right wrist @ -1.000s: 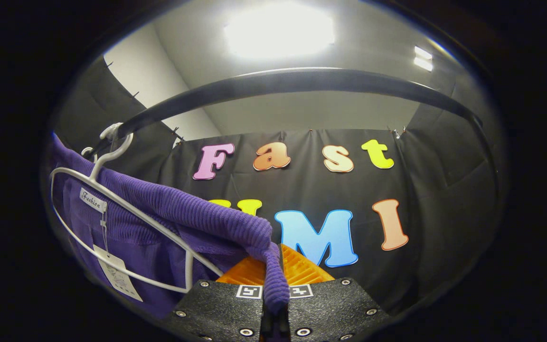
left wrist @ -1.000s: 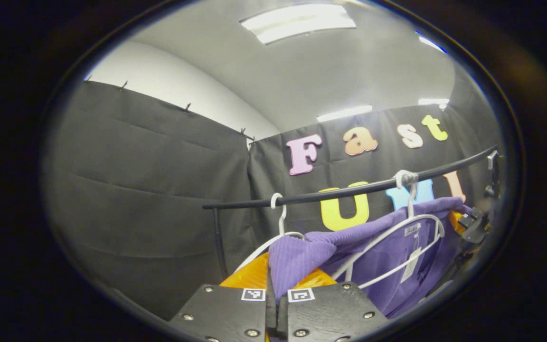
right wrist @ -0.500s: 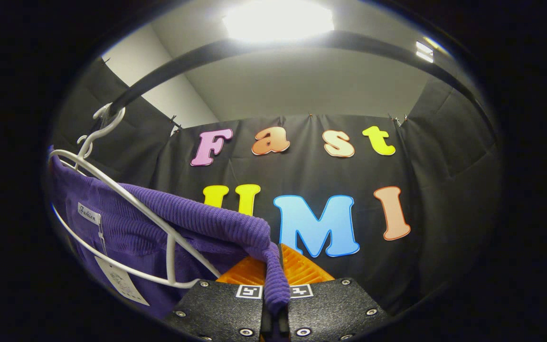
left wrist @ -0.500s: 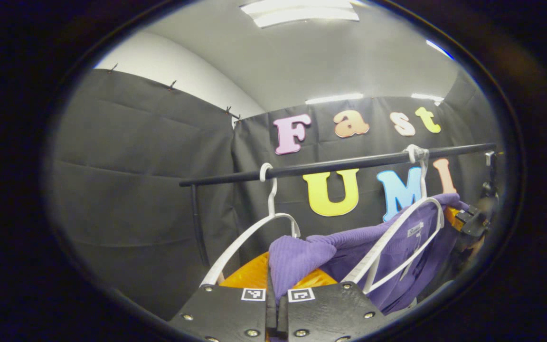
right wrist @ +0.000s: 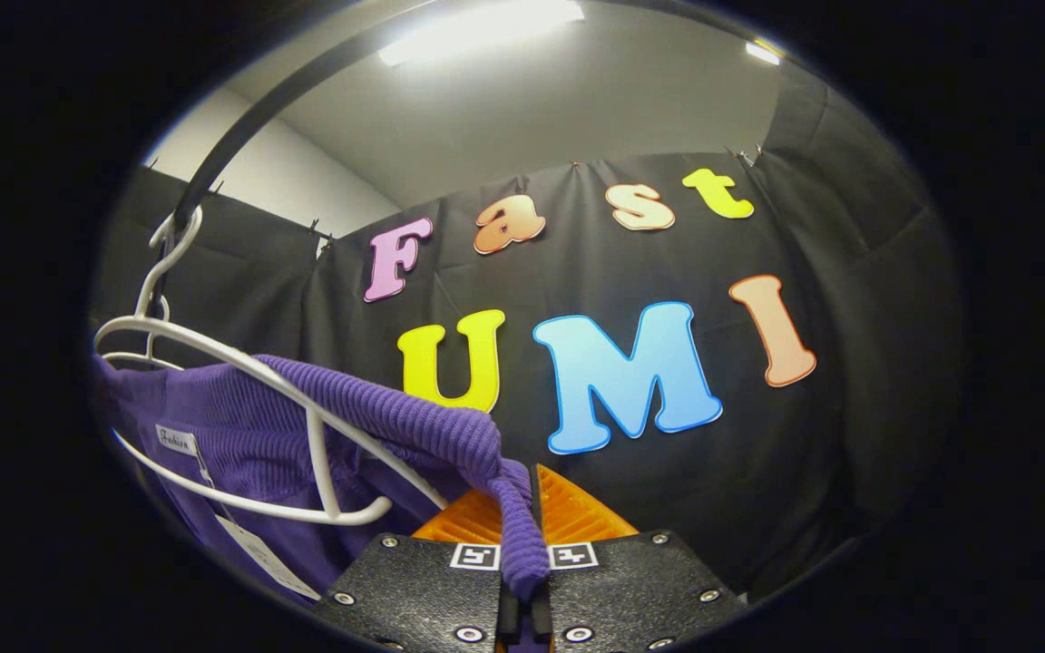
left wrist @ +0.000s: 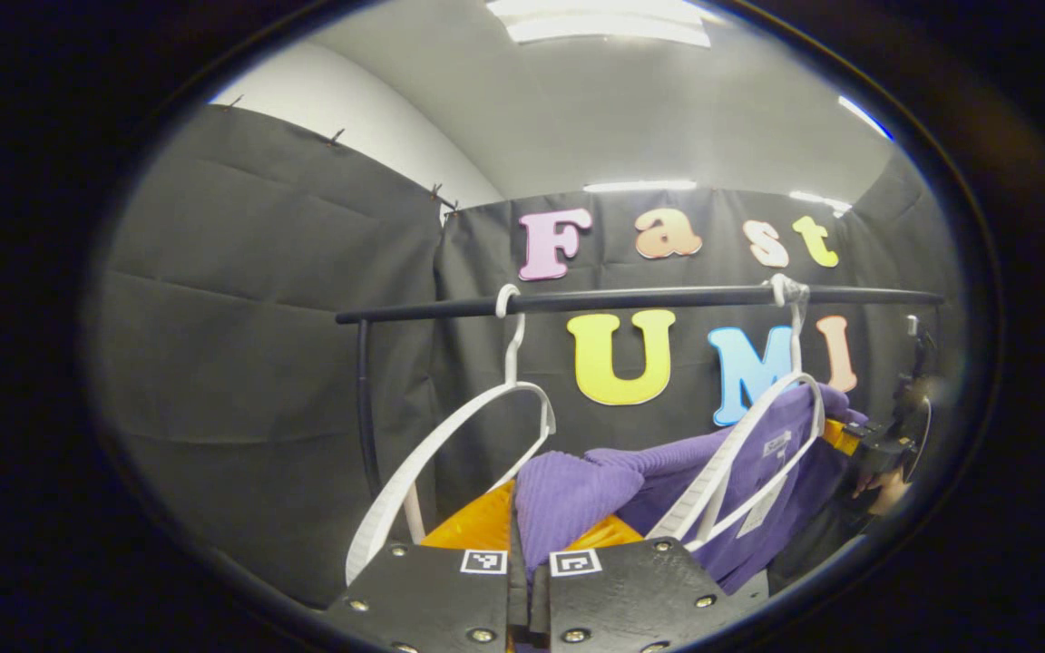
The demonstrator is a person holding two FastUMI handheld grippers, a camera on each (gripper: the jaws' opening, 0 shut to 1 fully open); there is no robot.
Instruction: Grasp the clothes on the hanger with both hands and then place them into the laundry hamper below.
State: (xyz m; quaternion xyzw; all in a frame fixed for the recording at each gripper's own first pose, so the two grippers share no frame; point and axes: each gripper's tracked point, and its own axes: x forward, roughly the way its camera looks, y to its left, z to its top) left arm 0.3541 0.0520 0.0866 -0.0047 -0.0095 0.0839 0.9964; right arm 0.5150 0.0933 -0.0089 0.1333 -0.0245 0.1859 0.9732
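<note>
Both fingers of the left gripper [left wrist: 522,544] pinched a fold of the purple garment [left wrist: 568,490], which stretched away to the right gripper [right wrist: 522,535], pinching its ribbed edge likewise. Beyond the fingers, two white hangers [left wrist: 450,444] hung from the black rail [left wrist: 631,299].

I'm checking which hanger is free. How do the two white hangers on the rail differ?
The left hanger is bare; the right hanger has the purple garment draped around it. The left hanger sits near the rail's end post, the right hanger farther along, toward the right tongs. Both are white and hooked over the same black rail.
</note>
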